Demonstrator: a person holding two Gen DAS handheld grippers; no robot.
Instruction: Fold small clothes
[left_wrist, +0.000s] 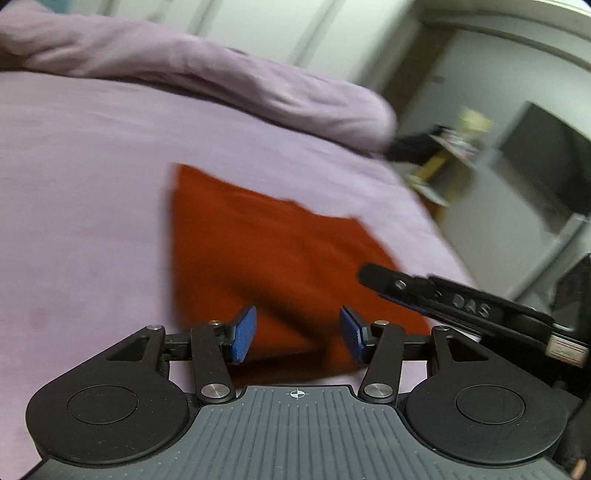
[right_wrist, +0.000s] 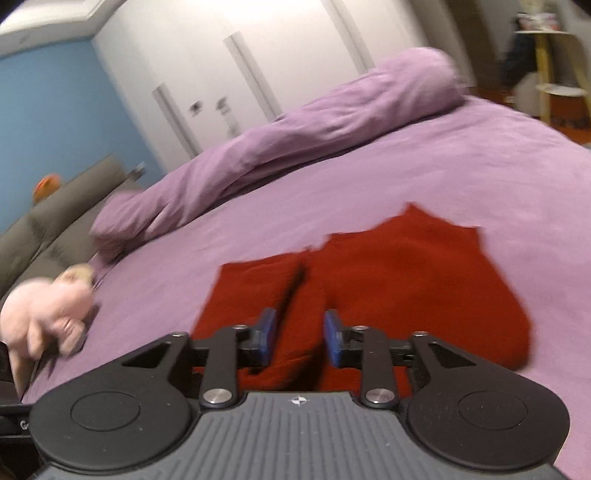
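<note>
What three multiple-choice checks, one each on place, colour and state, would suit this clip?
1. The red fabric garment lies on:
A. a purple bedsheet
B. a wooden floor
C. a grey sofa

2. The plush toy at the bed's edge is:
A. green
B. pink
C. black

3. The right tool is:
A. shut on the garment
B. open, holding nothing
C. out of view

Answers:
1 A, purple sheet surrounds the garment.
2 B, its body is pale pink.
3 B, a gap shows between its blue pads, nothing gripped.

bedroom at home | purple-sheeted bed (right_wrist: 424, 158) | rolled duvet (right_wrist: 295, 147) | white wardrobe doors (right_wrist: 221, 74) | pink plush toy (right_wrist: 48, 314)
</note>
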